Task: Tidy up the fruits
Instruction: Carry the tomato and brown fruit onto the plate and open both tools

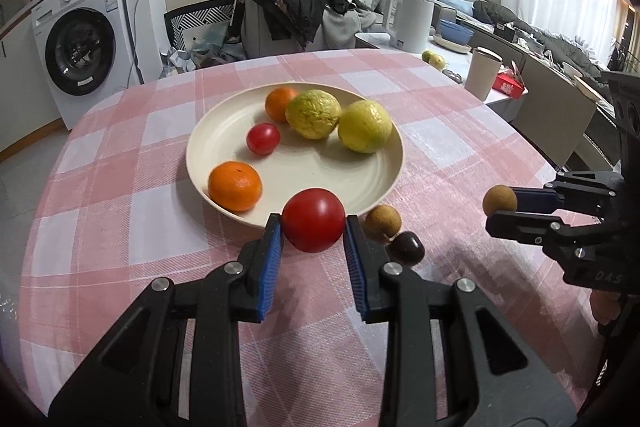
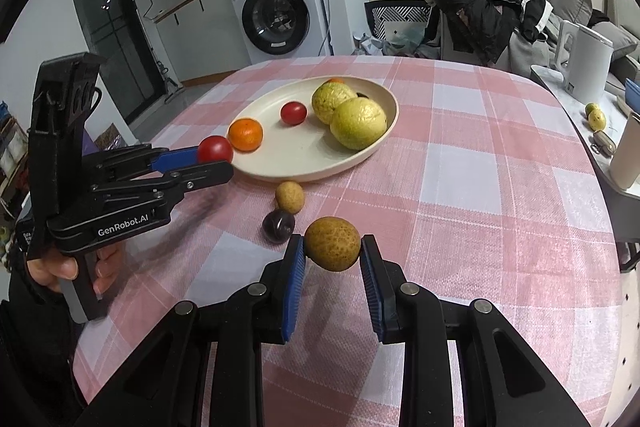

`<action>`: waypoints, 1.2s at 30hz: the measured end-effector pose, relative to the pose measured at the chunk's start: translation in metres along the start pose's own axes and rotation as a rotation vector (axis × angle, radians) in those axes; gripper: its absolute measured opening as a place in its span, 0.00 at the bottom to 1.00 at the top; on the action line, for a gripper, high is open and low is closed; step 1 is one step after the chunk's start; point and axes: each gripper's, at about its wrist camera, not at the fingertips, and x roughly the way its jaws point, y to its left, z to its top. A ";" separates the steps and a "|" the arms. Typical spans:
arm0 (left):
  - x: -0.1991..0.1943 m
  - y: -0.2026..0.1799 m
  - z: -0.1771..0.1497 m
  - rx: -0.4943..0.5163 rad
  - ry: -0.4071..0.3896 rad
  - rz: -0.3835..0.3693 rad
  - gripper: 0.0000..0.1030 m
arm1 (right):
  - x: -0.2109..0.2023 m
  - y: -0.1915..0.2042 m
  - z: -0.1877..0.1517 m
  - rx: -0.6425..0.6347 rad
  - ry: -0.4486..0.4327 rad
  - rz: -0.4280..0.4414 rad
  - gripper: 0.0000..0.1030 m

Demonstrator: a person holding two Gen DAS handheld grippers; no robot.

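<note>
My left gripper is shut on a red tomato, held just above the near rim of the cream plate; the same tomato shows in the right wrist view. On the plate lie two oranges, a small tomato and two yellow-green fruits. My right gripper is shut on a brown longan, lifted over the cloth to the right of the plate. Another longan and a dark round fruit rest on the cloth beside the plate.
The pink checked tablecloth covers a round table. A side counter at the right carries a white kettle, a beige cup and two small fruits. A chair piled with clothes stands behind the table.
</note>
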 end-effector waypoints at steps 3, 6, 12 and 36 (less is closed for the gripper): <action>-0.001 0.004 0.004 -0.014 -0.010 0.003 0.27 | -0.002 0.000 0.007 0.009 -0.018 -0.007 0.28; -0.001 0.007 0.008 -0.022 -0.016 0.007 0.27 | -0.001 -0.002 0.017 0.035 -0.039 -0.017 0.28; 0.004 0.010 0.015 -0.017 -0.017 0.025 0.27 | 0.008 -0.007 0.035 0.064 -0.034 -0.004 0.28; 0.033 0.024 0.028 -0.057 -0.018 0.059 0.27 | 0.066 -0.004 0.071 0.089 -0.013 -0.040 0.28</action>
